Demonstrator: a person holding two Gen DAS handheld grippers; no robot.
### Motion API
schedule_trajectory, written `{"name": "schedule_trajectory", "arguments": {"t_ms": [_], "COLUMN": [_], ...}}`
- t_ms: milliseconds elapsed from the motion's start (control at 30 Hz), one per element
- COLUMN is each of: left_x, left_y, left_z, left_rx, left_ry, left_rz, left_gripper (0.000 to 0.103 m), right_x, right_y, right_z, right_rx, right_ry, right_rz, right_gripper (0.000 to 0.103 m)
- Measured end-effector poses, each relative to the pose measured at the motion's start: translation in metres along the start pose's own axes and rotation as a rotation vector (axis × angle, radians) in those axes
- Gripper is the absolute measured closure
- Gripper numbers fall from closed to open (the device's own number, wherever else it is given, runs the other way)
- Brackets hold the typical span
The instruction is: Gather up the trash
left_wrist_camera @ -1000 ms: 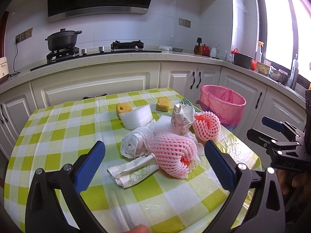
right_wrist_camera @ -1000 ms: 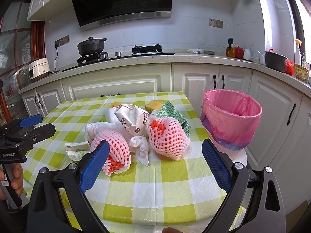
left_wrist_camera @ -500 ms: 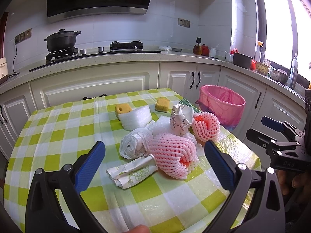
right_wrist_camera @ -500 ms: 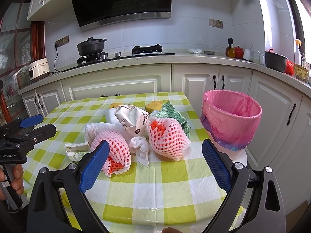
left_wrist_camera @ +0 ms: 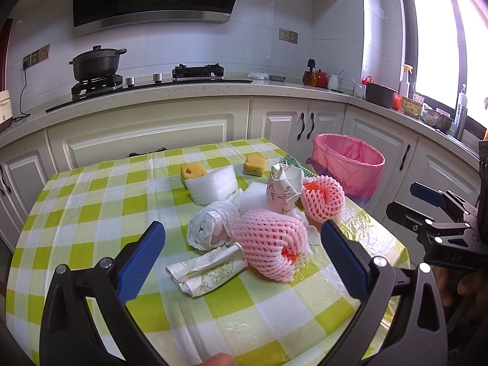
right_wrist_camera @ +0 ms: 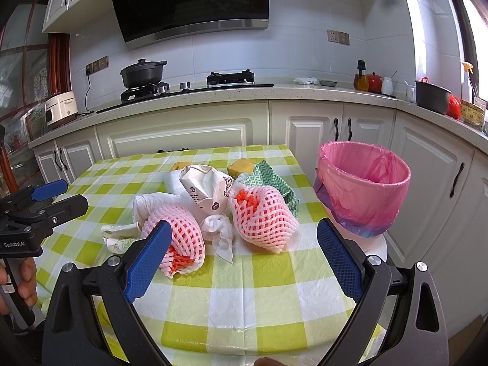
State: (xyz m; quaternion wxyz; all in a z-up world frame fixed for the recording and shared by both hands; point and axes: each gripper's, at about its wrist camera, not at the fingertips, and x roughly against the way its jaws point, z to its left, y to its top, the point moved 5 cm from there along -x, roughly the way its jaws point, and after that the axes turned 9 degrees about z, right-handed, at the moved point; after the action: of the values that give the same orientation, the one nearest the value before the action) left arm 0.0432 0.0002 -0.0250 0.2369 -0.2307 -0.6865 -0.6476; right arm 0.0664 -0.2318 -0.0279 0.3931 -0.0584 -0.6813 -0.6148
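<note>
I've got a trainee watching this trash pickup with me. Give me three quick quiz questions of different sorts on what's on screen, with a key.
1. True or false: the left gripper is shut on a piece of trash.
2. Multiple choice: the bin with the pink liner stands A) on the table among the trash, B) beside the table, on the right gripper's side, C) on the kitchen counter.
3. Fill in: the two pink foam nets each show something ____ in colour inside.

Key: 1. False; its jaws are wide open and hold nothing. 2. B. 3. Orange-red.
</note>
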Motion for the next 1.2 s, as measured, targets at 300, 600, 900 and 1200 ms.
{"name": "schedule_trajectory", "arguments": {"t_ms": [300,600,900,1200], "left_x": [0.0,0.0,0.0,-0.0067], "left_y": [-0.0001,0.0,-0.0002,-0.0005], "left_z": [0.0,0.0,0.0002,-0.0047], "left_rx": [0.0,0.0,0.001,0.013], "left_ry": [0.0,0.0,0.0,0.002], "left_rz": [0.0,0.0,-0.001,0.011], "left_gripper": [0.004,0.004,0.004,0.004], "right_x": [-0.0001,0.0001,-0.0015,-0.0068], "right_y": [0.0003,-0.0005,-0.0021,0.0041], "right_z": [-0.0002,0.0004,0.0019,-0.0047], "right_rx": [0.001,0.0,0.0,0.001], "right_ry": [0.001,0.001,0.0,-0.003], "right_rz": [-0.001,0.0,-0.001,0.018], "right_gripper": [0.013,0.013,0.013,0.013]}}
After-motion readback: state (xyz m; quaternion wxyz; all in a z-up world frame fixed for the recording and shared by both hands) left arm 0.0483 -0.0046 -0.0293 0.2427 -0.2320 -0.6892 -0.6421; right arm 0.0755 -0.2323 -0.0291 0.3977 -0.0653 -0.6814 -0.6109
